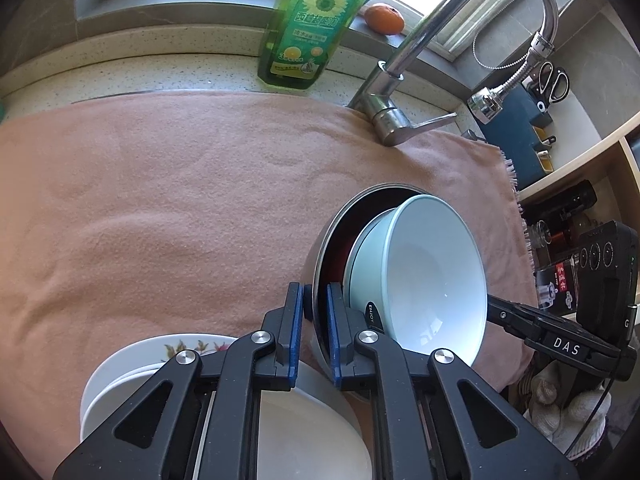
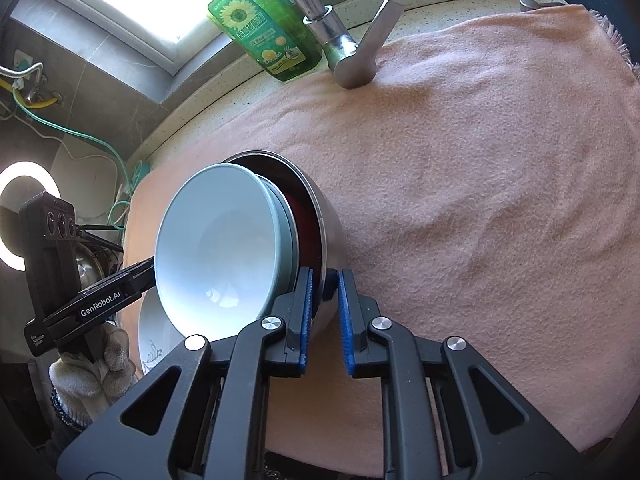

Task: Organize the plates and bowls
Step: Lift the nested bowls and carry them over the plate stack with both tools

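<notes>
A steel bowl (image 1: 326, 236) with a dark red inside holds a nested pale blue bowl (image 1: 432, 276), the stack tipped on edge above the pink cloth (image 1: 160, 200). My left gripper (image 1: 314, 302) is shut on the steel bowl's rim. My right gripper (image 2: 325, 286) is shut on the opposite rim of the steel bowl (image 2: 324, 216), with the blue bowl (image 2: 216, 252) to its left. Below the left gripper lies a stack of white plates (image 1: 132, 364), the lower one flower-patterned. The plates also show in the right wrist view (image 2: 154, 332).
A steel faucet (image 1: 400, 80) rises behind the cloth, with a green dish soap bottle (image 1: 308, 28) and an orange (image 1: 384, 18) on the sill. Shelves with bottles (image 1: 568, 216) stand at right. A ring light (image 2: 24, 216) glows left of the right gripper.
</notes>
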Demonstrator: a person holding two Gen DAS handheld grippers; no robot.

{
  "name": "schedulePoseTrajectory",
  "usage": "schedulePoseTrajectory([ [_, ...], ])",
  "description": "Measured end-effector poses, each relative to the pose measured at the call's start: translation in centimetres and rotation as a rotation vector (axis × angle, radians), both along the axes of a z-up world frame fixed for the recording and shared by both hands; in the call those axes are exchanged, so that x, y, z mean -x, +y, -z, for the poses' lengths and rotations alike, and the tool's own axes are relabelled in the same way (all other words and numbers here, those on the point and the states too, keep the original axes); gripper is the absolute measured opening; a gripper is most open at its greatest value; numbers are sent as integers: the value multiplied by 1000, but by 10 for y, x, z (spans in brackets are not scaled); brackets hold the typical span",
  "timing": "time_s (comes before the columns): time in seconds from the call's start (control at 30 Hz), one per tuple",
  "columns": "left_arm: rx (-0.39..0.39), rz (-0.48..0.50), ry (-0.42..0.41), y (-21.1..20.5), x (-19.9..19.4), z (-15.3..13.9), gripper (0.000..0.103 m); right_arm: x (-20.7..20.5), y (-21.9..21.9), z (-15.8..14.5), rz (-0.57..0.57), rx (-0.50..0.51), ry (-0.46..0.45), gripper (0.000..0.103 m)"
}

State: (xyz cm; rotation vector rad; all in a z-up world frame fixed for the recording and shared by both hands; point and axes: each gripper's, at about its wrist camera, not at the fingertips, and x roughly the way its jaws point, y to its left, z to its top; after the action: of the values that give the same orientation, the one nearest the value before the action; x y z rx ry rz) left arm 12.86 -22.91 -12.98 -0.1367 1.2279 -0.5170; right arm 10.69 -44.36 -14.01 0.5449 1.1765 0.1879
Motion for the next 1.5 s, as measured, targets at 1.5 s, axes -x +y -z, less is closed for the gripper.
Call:
schedulePoseTrajectory([
  [1.5, 99, -49, -50, 110, 43, -59, 8, 41, 100, -70, -92, -6, -73, 14],
])
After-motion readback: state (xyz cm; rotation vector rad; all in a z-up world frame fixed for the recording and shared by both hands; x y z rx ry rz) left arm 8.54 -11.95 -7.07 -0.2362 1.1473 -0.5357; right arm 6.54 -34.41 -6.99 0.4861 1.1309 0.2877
